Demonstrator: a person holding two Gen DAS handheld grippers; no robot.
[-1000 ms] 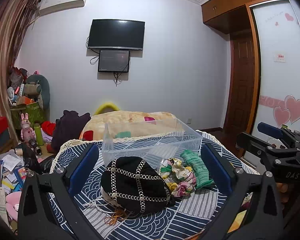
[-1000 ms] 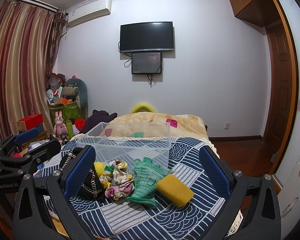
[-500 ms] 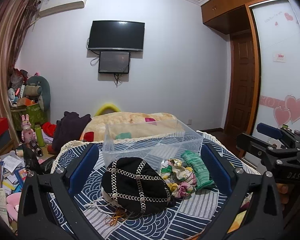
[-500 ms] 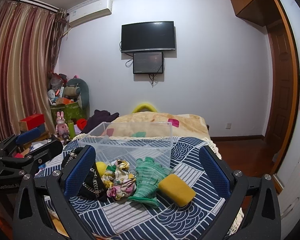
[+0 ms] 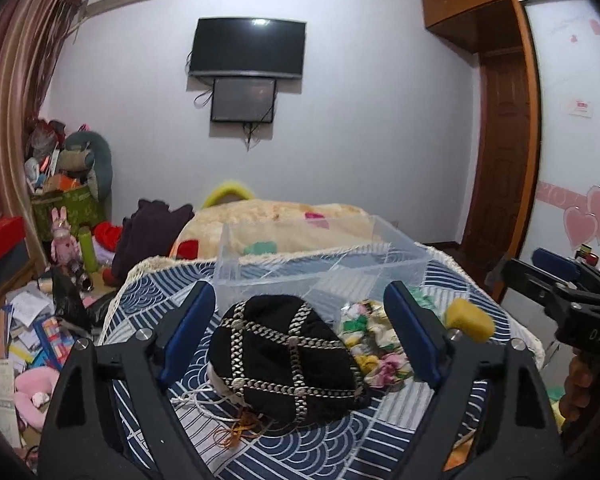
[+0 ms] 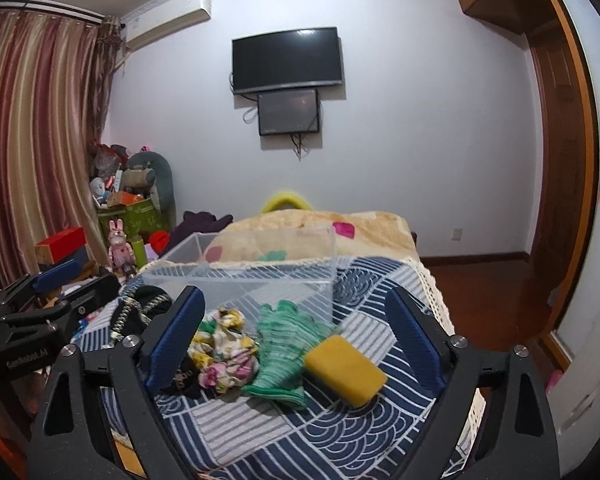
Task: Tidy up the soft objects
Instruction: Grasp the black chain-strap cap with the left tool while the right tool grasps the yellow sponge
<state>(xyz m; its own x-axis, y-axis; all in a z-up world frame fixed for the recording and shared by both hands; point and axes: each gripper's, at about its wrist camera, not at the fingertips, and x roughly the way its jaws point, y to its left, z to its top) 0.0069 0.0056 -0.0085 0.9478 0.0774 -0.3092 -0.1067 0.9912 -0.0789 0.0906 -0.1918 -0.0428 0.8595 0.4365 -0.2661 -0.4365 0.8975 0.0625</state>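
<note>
Sponge (image 6: 345,369), long axis angled rightward, beside green glove (image 6: 287,348)

Black chain-trimmed hat (image 5: 288,354), floral cloth (image 6: 224,350), green glove (image 6: 286,346), yellow sponge (image 6: 344,370) lie before clear bin (image 6: 256,276).

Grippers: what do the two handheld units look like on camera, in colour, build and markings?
Both are matte black frames with silver screws and blue ribbed pads on two fingers. The left gripper has white "GenRobot.AI" lettering seen from the right wrist view; the right gripper shows "DAS" on its side. No cables are visible.
</note>
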